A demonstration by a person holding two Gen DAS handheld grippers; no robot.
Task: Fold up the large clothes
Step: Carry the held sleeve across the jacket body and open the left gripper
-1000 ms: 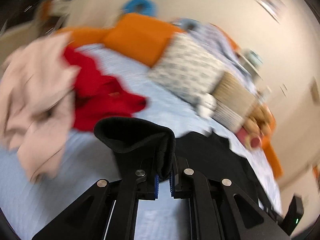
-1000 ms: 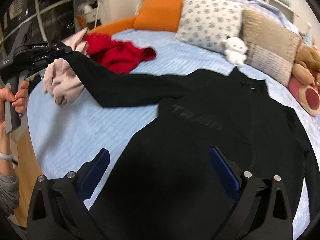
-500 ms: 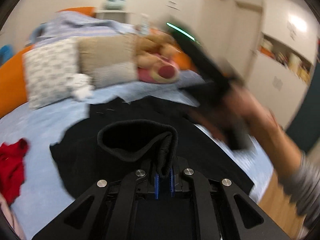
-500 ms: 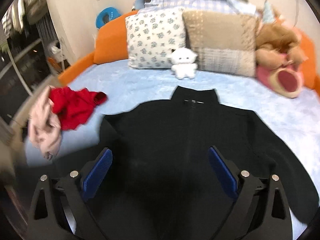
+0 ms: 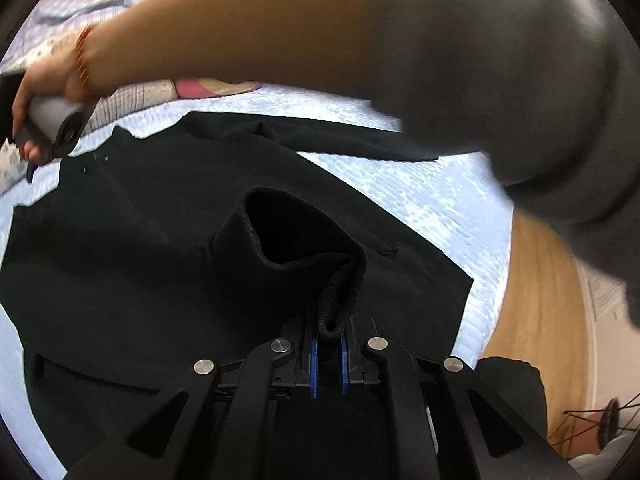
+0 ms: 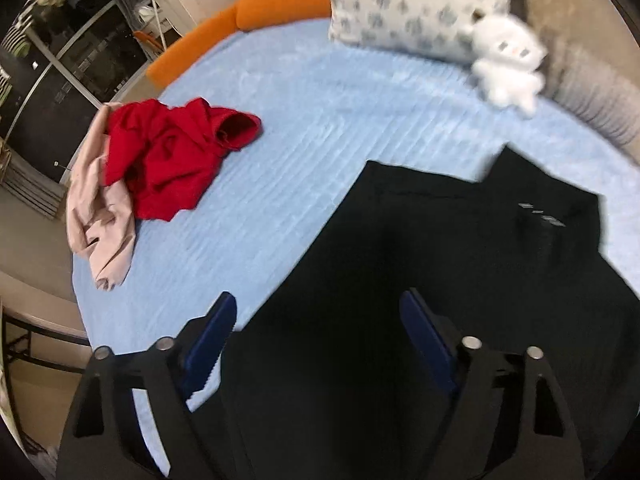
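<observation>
1. One black garment is being laid flat on the light blue bedspread, filling the lower right of the right wrist view; its collar with small metal snaps is being shown at right.
2. Its ribbed cuff is being pinched between the pressed-together blue pads of the left gripper, at lower centre of the left wrist view, the sleeve opening gaping above.
3. The right gripper is being held over the dark fabric, its jaws spread and closing, with nothing pressed between them.
4. A red garment and a pink one are being left crumpled at the left.
</observation>
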